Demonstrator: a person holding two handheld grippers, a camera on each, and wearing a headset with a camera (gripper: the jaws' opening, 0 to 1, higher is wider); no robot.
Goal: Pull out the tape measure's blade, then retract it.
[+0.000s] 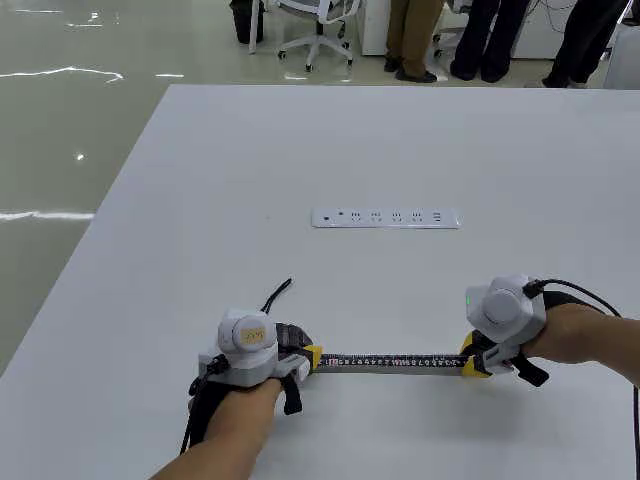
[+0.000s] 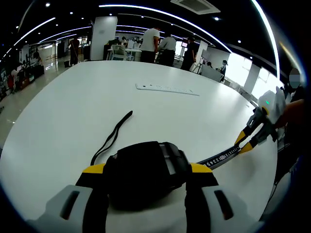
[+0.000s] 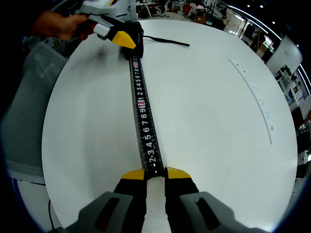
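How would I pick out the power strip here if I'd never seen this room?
Start at the big white table. Past the black blade stretched near its front edge, the power strip lies alone at mid-table. It is a long, flat white bar with a row of sockets, touching nothing.

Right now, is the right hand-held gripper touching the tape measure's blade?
Touching. In the right gripper view, the right hand-held gripper has its jaws pinched on the end of the blade.

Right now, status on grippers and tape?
Left gripper shut on tape measure case. Right gripper shut on blade, stretched between them. Power strip well clear.
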